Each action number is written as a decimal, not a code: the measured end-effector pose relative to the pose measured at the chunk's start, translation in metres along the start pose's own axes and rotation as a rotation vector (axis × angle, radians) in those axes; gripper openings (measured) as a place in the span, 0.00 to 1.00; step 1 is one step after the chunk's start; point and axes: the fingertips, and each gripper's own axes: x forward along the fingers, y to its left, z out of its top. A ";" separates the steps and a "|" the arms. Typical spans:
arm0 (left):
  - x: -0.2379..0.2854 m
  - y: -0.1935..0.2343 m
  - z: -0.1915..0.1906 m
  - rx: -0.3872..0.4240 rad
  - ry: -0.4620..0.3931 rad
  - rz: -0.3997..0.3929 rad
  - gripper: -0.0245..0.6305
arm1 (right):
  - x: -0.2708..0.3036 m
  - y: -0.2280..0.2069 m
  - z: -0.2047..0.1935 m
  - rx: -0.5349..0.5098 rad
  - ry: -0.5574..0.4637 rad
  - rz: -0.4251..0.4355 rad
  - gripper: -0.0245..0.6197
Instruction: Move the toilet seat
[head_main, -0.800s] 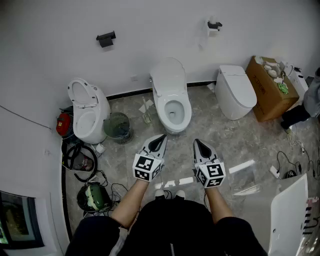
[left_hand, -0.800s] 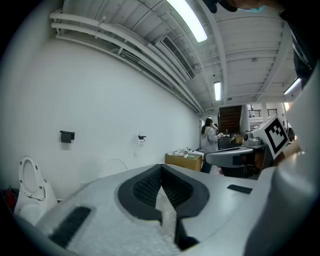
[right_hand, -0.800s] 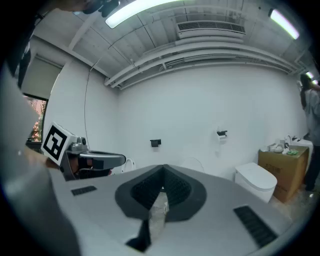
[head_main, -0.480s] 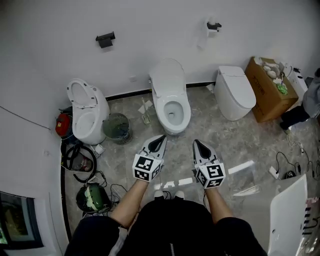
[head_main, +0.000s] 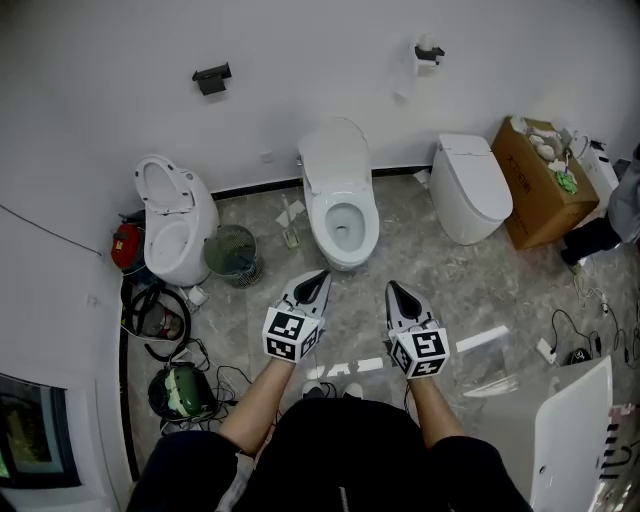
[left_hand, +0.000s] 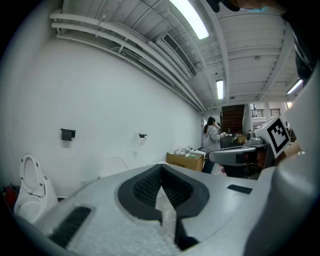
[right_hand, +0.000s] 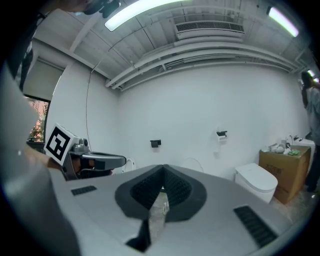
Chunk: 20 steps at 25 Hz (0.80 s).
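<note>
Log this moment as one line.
left gripper: shut, empty | right gripper: shut, empty | middle toilet: ahead, untouched

Three toilets are being counted along the wall: a left toilet (head_main: 175, 225), a middle toilet (head_main: 340, 195) and a right toilet (head_main: 470, 185). Two black fixtures are being counted on the wall above them, a left fixture (head_main: 211, 77) and a right fixture (head_main: 428, 50). One cardboard box (head_main: 540, 185) is being seen at the right. One round mesh basket (head_main: 233, 255) is being seen between the left and middle toilets. Two pairs of tongs are being held out, the left tongs (head_main: 320, 275) and the right tongs (head_main: 393, 287). One red object (head_main: 125, 248) and one green object (head_main: 182, 392) are being seen among cables at the left.
</note>
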 end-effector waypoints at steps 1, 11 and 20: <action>0.002 -0.002 0.000 -0.001 -0.001 0.006 0.05 | -0.002 -0.004 0.000 0.001 0.000 0.004 0.04; 0.019 -0.008 -0.004 -0.018 0.000 0.057 0.05 | -0.001 -0.035 -0.011 0.025 0.022 0.025 0.04; 0.070 0.021 -0.009 -0.037 0.005 0.059 0.05 | 0.050 -0.062 -0.012 0.023 0.038 0.041 0.04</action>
